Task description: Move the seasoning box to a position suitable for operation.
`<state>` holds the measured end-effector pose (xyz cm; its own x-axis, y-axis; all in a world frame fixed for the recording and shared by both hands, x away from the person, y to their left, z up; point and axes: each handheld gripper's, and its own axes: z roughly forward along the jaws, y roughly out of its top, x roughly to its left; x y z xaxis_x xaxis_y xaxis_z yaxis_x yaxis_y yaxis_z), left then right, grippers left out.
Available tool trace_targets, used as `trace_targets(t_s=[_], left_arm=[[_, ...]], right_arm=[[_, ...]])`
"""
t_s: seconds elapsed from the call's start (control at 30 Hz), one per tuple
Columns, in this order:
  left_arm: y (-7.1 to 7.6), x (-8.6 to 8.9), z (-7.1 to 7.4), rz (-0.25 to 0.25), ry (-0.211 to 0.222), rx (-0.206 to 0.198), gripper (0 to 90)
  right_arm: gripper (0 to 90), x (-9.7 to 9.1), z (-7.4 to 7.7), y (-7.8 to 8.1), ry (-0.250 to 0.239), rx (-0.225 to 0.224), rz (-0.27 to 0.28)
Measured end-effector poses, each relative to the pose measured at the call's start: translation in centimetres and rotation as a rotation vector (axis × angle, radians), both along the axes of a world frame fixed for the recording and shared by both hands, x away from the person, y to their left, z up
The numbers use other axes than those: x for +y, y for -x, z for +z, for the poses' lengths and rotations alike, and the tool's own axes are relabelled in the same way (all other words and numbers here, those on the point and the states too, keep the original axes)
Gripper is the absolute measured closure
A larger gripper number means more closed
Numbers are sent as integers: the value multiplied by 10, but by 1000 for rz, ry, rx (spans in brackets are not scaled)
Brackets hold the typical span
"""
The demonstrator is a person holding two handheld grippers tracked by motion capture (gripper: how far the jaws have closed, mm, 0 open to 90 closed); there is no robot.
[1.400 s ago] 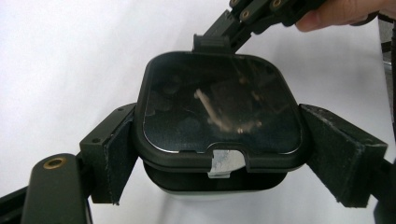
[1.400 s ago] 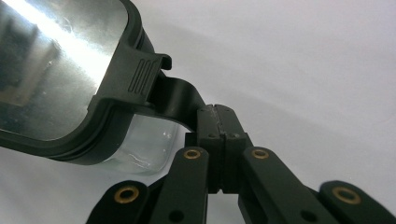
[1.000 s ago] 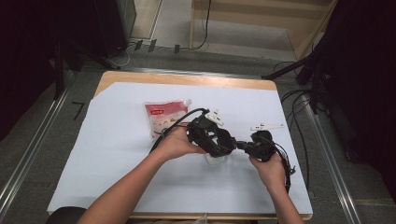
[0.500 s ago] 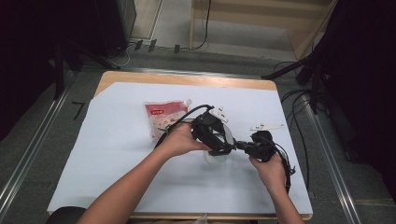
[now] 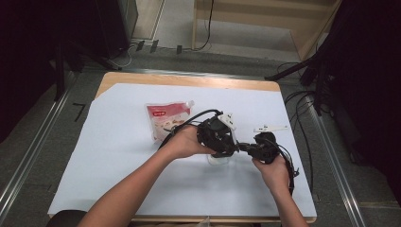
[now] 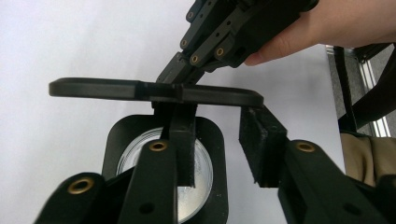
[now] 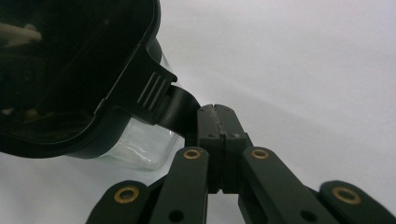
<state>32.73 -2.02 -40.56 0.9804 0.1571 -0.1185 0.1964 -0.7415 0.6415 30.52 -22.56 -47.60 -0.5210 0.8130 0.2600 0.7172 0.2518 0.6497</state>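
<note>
One wooden table (image 5: 189, 80), one white sheet (image 5: 108, 179) covering most of it. Two hands in the high view: my left hand (image 5: 187, 142) and right hand (image 5: 272, 172), one gripper each, meeting just right of the table's centre. One red-and-white spouted pouch (image 5: 168, 118) lies flat on the sheet just behind my left hand, untouched. One clear container (image 5: 218, 161) stands on the sheet under the two grippers. In the left gripper view it has a black rounded-square collar around a clear round body (image 6: 205, 186). In the right gripper view its clear wall (image 7: 140, 149) shows under the lid. One black lid (image 6: 93, 88): the left gripper view has it edge-on and level, above the container's mouth. The right gripper view shows its dark top (image 7: 70, 70) and a ribbed tab at the edge. Right gripper (image 7: 217, 116): jaws closed together, clamped on that tab. It also shows in the high view (image 5: 246, 147) and reaching in from the top of the left gripper view (image 6: 177, 74). Left gripper (image 6: 219, 149): jaws apart, one over the container's mouth, the other just outside the collar, gripping nothing. It sits right over the container in the high view (image 5: 222, 149).
</note>
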Motion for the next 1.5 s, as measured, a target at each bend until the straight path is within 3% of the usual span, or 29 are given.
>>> trace_targets(t_s=[0.33, 0.47, 0.7, 0.8, 1.23, 1.43, 1.5], left_arm=[[0, -8, 2, -20, 8, -9, 788], [-1, -13, 3, -40, -3, -38, 786], [-2, -17, 2, -36, -1, -34, 787], [-4, -14, 2, -34, 11, -11, 786], [-15, 4, 10, 76, 56, 10, 804], [-16, 4, 9, 82, 59, 24, 787], [-17, 9, 8, 93, 52, 56, 754]], right_arm=[[900, 0, 0, 0, -7, 4, 0], [900, -1, 1, 1, -20, 7, -5], [900, -2, 1, 4, -28, 1, -5], [900, -2, 1, 4, -35, 4, -4], [900, -4, 3, 6, -62, 11, -2], [872, -6, 11, 18, -73, -7, 0], [851, -5, 12, 23, -72, -11, 9]])
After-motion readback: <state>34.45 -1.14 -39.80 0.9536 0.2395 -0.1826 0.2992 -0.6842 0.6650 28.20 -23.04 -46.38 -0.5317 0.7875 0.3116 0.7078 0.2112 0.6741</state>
